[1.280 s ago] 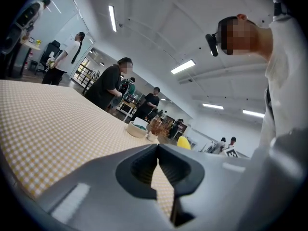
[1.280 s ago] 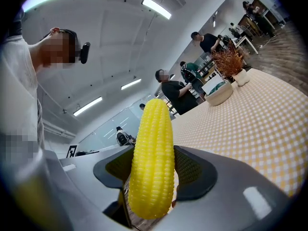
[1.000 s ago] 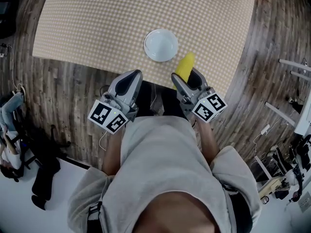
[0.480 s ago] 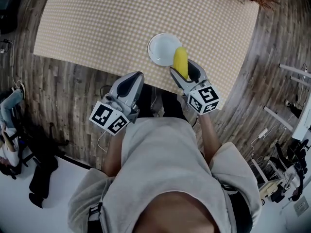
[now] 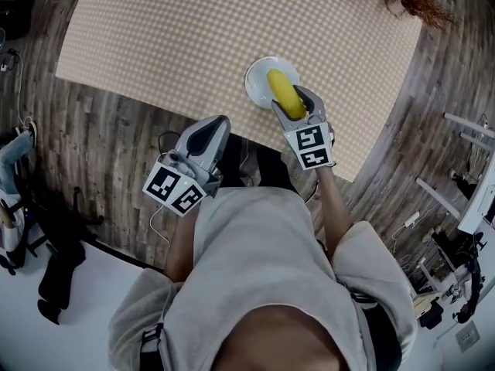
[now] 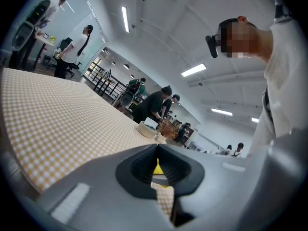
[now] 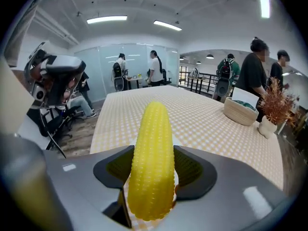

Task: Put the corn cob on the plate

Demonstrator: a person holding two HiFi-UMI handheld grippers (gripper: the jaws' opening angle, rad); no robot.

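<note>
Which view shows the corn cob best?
The right gripper view: the corn cob is close up, clamped in the jaws of the right gripper. The head view shows it small over the plate; the left gripper view gives only a yellow sliver.

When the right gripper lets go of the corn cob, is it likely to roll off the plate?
The corn cob is round and tapered, so it may roll, probably in a curve; the plate rim might stop it. It juts straight from the right gripper, so it seems stiff.
</note>
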